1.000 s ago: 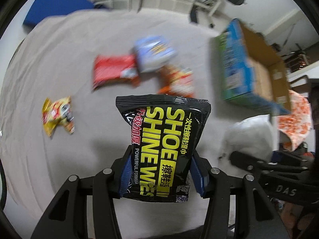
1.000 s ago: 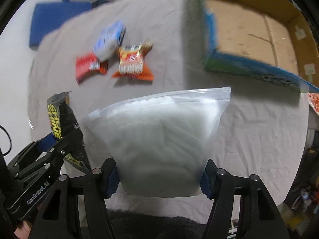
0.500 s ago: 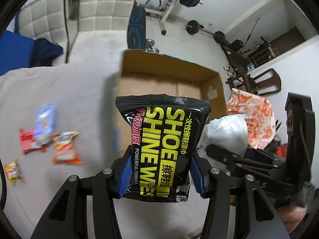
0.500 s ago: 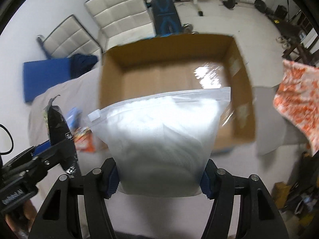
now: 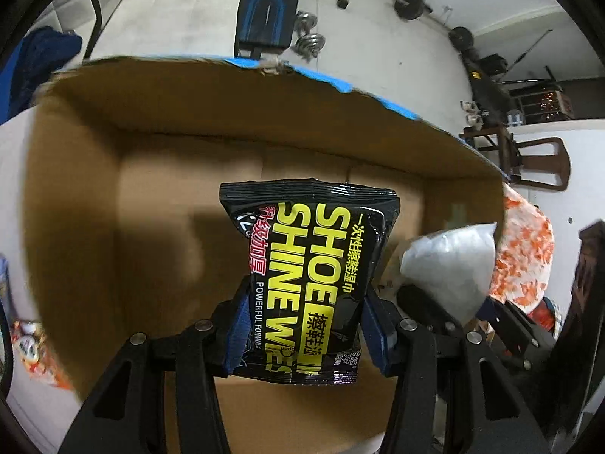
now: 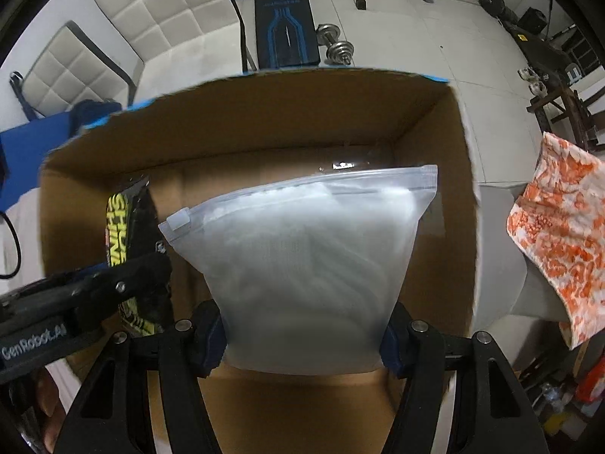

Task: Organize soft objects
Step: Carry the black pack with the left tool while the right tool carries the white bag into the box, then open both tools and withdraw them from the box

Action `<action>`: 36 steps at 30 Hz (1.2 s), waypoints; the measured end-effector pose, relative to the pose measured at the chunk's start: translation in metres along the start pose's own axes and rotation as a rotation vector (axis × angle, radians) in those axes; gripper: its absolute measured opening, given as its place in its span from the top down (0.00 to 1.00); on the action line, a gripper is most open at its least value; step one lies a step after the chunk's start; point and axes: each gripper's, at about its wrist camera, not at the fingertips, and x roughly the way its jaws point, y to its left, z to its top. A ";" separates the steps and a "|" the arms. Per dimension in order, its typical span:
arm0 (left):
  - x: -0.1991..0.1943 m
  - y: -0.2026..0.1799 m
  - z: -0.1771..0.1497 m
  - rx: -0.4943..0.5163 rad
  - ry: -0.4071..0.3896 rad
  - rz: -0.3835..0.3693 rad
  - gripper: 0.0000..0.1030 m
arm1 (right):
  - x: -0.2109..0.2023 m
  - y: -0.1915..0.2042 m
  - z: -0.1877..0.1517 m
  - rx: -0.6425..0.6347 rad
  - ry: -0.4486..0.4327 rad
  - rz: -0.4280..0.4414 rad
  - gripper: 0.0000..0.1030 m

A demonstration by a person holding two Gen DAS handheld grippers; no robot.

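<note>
My left gripper (image 5: 304, 335) is shut on a black pack of shoe shine wipes (image 5: 308, 265) with yellow lettering, held upright over the open cardboard box (image 5: 75, 196). My right gripper (image 6: 304, 335) is shut on a clear zip bag of white soft material (image 6: 302, 265), also held over the box (image 6: 467, 204). The zip bag shows at the right of the left wrist view (image 5: 450, 265). The wipes pack (image 6: 124, 234) and the left gripper show at the left of the right wrist view. The box floor looks bare.
Snack packs (image 5: 22, 344) lie on the grey cloth left of the box. An orange-patterned cloth (image 6: 559, 234) hangs at the right. White padded chairs (image 6: 151, 22), a weight bench (image 6: 285, 19) and dumbbells stand on the floor beyond the box.
Both grippers have moved from over the cloth with the snack packs to right over the open box, still holding their packs. The box now fills both views.
</note>
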 end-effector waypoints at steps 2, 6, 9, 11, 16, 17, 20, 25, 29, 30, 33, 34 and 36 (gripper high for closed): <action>0.012 -0.003 0.008 0.006 0.012 0.009 0.52 | 0.014 -0.002 0.009 -0.001 0.012 -0.005 0.35; 0.026 -0.008 0.015 0.024 0.028 0.031 0.51 | 0.022 -0.002 0.012 -0.006 0.026 -0.006 0.34; 0.034 -0.013 0.019 0.029 0.038 0.052 0.50 | 0.026 -0.004 0.017 -0.008 0.031 -0.009 0.33; 0.032 -0.016 0.021 0.043 0.032 0.085 0.50 | 0.028 -0.004 0.019 -0.016 0.035 -0.016 0.32; 0.030 -0.027 0.021 0.097 -0.002 0.161 0.43 | 0.029 -0.002 0.021 -0.039 0.043 -0.037 0.28; 0.029 -0.029 0.020 0.111 -0.007 0.176 0.35 | 0.028 -0.003 0.022 -0.038 0.038 -0.045 0.26; 0.023 -0.028 0.017 0.123 -0.021 0.184 0.14 | 0.023 -0.006 0.022 -0.032 0.039 -0.026 0.23; 0.009 -0.015 0.010 0.102 -0.057 0.168 0.07 | 0.009 -0.004 0.017 -0.051 0.023 -0.033 0.05; -0.010 -0.010 0.000 0.092 -0.104 0.166 0.06 | -0.003 0.000 0.004 -0.071 0.003 -0.053 0.00; -0.017 -0.009 -0.006 0.096 -0.118 0.169 0.06 | -0.006 0.000 -0.002 -0.069 -0.003 -0.050 0.00; -0.036 -0.008 -0.018 0.113 -0.154 0.200 0.06 | -0.015 0.000 -0.020 -0.060 -0.024 -0.054 0.00; -0.042 -0.004 -0.025 0.119 -0.167 0.219 0.06 | -0.019 0.001 -0.026 -0.060 -0.034 -0.056 0.00; -0.055 -0.001 -0.039 0.130 -0.197 0.244 0.06 | -0.026 0.006 -0.035 -0.054 -0.057 -0.050 0.00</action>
